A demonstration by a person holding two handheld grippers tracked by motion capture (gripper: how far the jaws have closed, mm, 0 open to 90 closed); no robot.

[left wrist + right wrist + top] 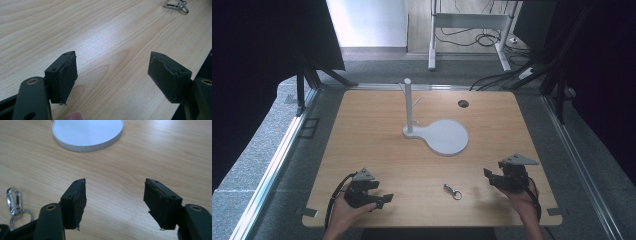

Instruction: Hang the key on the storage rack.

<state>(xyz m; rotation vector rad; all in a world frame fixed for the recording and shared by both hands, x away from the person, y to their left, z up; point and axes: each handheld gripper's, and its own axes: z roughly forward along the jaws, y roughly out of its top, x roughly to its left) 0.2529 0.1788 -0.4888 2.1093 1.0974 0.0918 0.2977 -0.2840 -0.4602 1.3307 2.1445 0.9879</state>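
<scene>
A small metal key clip with a ring [452, 191] lies on the wooden table [377, 150] near the front edge, between my two grippers. My left gripper [382, 192] rests at the front left, held by a hand, with its jaws pointing right toward the clip. In the left gripper view its jaws [112, 65] stand wide apart over bare wood, and the clip [176, 5] lies far ahead at the upper right. My right gripper [489, 179] sits at the front right, open, with nothing between its pads [115, 187]. The clip [15, 202] lies left of its left jaw.
A white stand with an upright post [408, 105] and a round flat base [447, 137] occupies the table's middle; the base's edge [87, 135] lies ahead of the right gripper. A dark cable hole [463, 103] is at the back. Metal rails border the table.
</scene>
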